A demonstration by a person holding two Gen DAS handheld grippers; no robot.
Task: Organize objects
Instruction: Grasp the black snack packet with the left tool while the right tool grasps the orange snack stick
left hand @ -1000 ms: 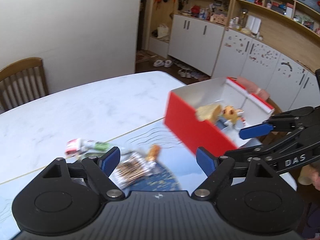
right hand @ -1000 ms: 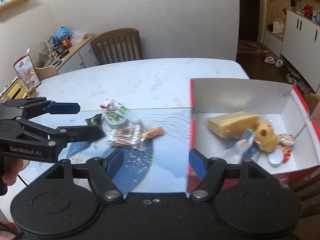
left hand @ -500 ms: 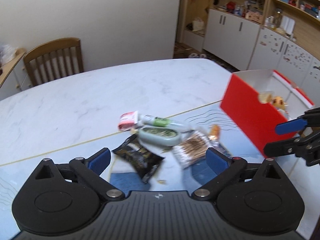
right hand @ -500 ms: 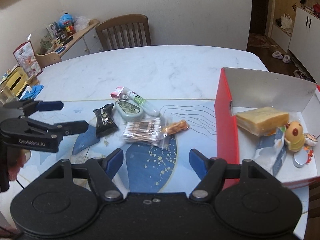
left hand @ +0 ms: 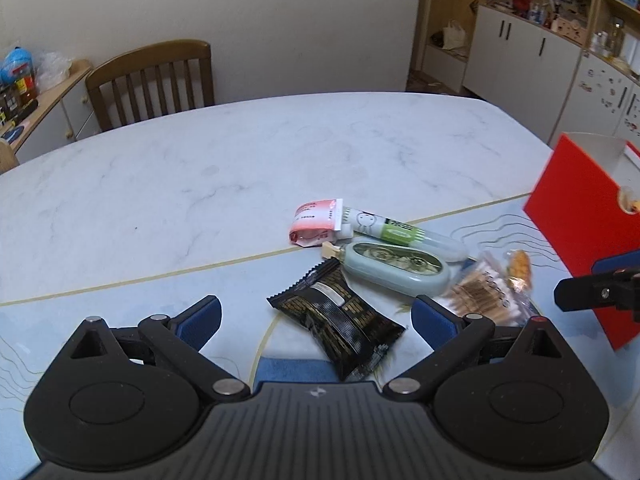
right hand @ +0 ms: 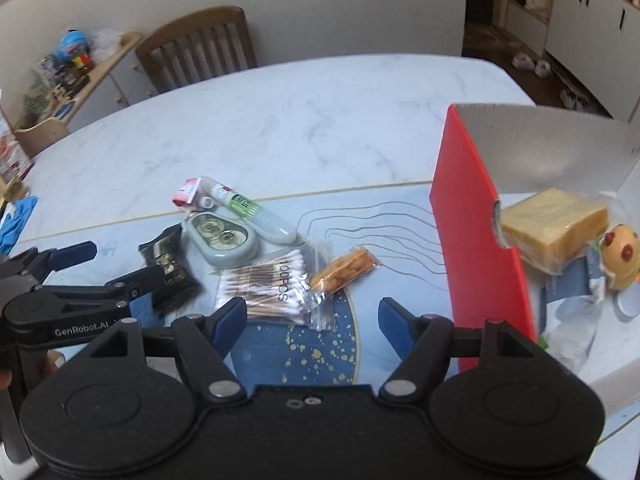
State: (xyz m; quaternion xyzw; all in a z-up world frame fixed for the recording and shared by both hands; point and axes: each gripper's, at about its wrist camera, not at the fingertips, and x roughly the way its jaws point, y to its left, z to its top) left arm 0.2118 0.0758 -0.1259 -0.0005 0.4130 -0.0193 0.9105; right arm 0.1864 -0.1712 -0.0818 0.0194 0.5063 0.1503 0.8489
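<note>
Both pairs of jaws stand apart, gripping nothing. Those of the left gripper [left hand: 316, 314] have just been opening and now frame a black snack packet [left hand: 338, 320] lying on the tabletop [left hand: 200, 168]. Ahead of the right gripper [right hand: 312, 316] lies a bag of cotton swabs [right hand: 268, 288], an orange snack bar [right hand: 346, 270] just beside it. At the right stands a red box [right hand: 472, 216] holding bread [right hand: 554, 224].

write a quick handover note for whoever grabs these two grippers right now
Left gripper: open, jaws just widened, above the black snack packet, not gripping.
Right gripper: open, empty, near the cotton swab bag.
Done: bread and a round toy lie in the red box.
Left on the table: black packet, swabs, orange snack, green case, two tubes.
</note>
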